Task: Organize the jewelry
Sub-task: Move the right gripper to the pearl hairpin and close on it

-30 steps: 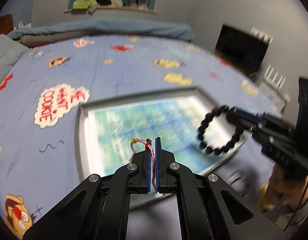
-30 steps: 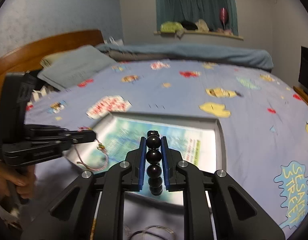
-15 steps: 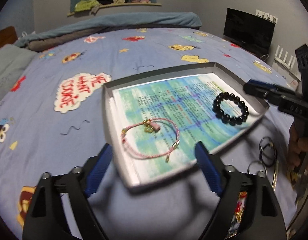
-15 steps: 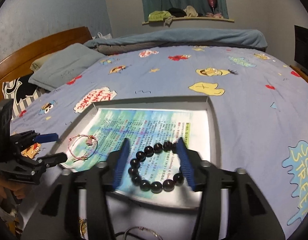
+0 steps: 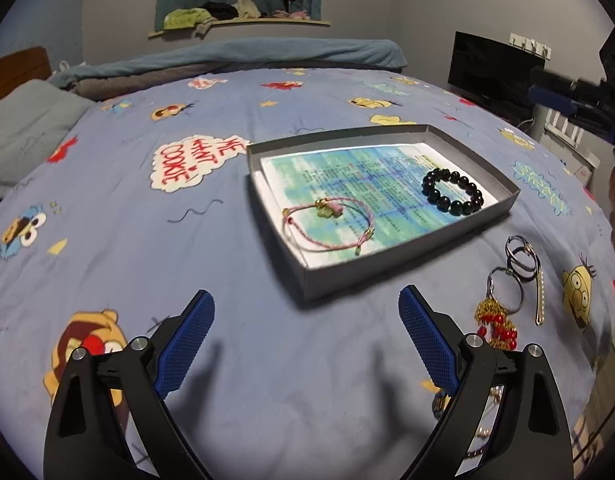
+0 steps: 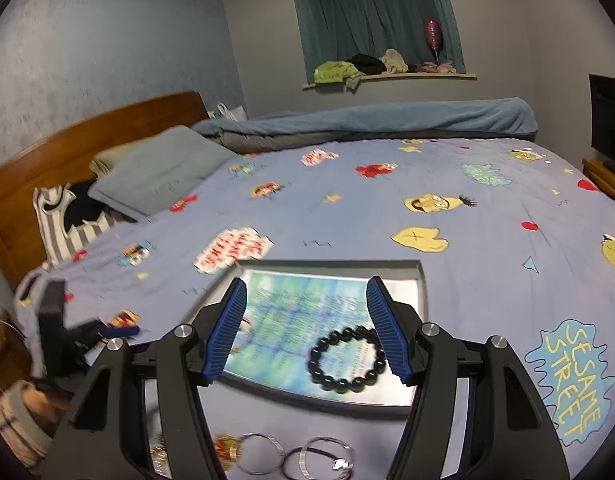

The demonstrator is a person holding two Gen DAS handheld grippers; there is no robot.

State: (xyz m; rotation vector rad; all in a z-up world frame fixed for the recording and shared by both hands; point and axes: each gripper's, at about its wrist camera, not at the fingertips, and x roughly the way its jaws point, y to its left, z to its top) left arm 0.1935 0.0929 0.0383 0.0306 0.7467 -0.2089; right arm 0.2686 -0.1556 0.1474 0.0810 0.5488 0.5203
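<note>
A grey tray (image 5: 407,258) lined with blue-green printed paper lies on the bed. In it lie a pink cord bracelet (image 5: 327,226) with a small charm and a black bead bracelet (image 5: 451,192), apart from each other. My left gripper (image 5: 305,332) is open and empty, pulled back in front of the tray. My right gripper (image 6: 305,320) is open and empty above the tray's near edge (image 6: 319,398); the black bead bracelet (image 6: 347,360) lies just below its right finger. Silver hoops (image 5: 521,258), a gold and red earring (image 5: 495,320) and a gold bar (image 5: 541,296) lie on the sheet right of the tray.
The bed has a blue cartoon-print sheet (image 5: 147,240). More rings and a gold piece (image 6: 291,456) lie by the tray's near edge in the right wrist view. A grey pillow (image 6: 163,168) and wooden headboard (image 6: 87,136) are at the far left, a TV (image 5: 491,68) at the right.
Both grippers opened and let their bracelets drop into the tray, then drew back from it. The pink cord and black beads now lie on the paper.
</note>
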